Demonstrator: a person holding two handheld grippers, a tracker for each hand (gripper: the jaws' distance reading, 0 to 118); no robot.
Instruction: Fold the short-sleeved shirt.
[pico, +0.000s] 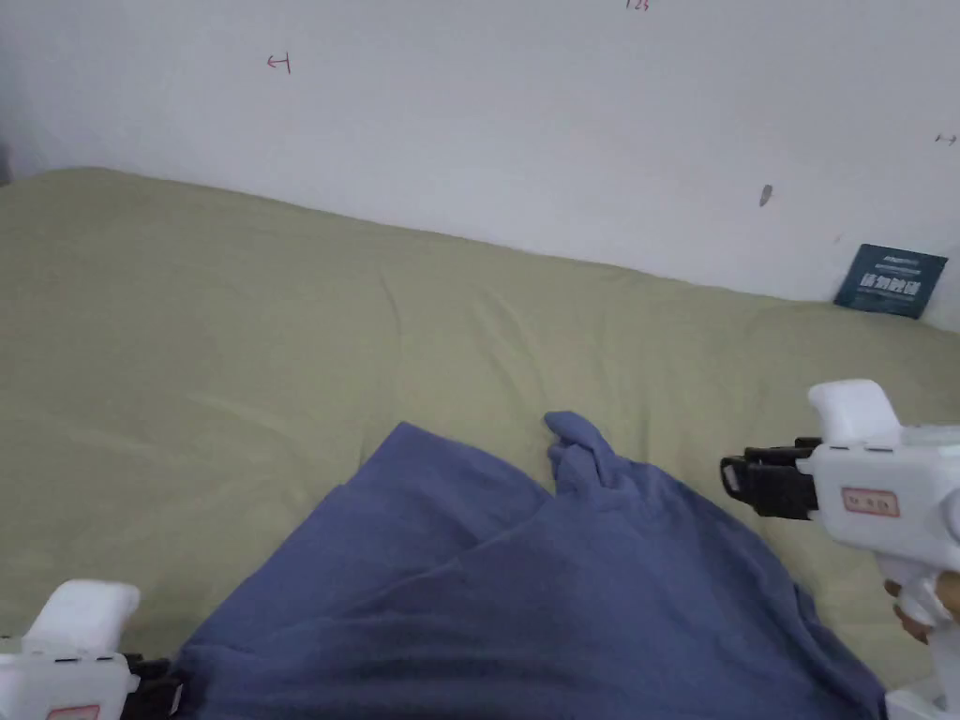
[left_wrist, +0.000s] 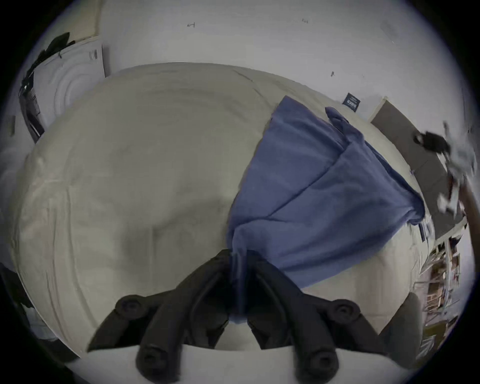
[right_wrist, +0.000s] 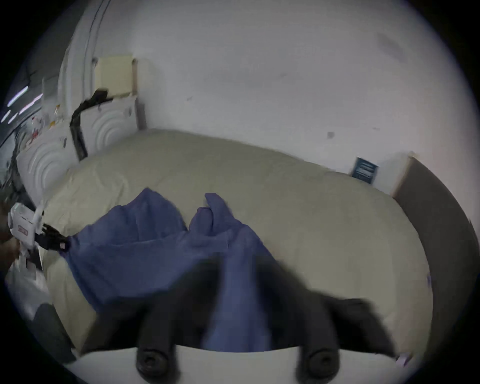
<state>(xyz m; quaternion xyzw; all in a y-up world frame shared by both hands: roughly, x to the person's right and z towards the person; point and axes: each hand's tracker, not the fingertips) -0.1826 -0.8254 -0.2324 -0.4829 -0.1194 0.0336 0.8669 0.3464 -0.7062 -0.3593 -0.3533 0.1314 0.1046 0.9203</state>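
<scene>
Your shirt (pico: 525, 600) is a blue, soft knit, light and limp; it lies rumpled on the near side of the bed (pico: 234, 328), one layer lapped over another, with a small twisted peak of cloth (pico: 577, 441) sticking up at its far edge. Expect it to sag and drape wherever it is unsupported, and to drag a little on the bedsheet instead of sliding cleanly. It won't hold a crease by itself, so I'd judge every fold needs laying down flat and smoothing.

Your left gripper (left_wrist: 237, 262) has its jaws clenched on a bunched corner of the shirt at the near left edge, and the cloth fans out from that pinch across the bed. Your right gripper (pico: 745, 480) hovers off the shirt's right side in the head view; in the right gripper view its jaws are blurred with blue cloth between them, and I cannot tell whether they are pressing on it.

Take hold at hems, shoulder seams or corners, where doubled fabric gives the jaws more to bite. A matching corner on the right would let you pull the shirt taut and spread it before folding
</scene>
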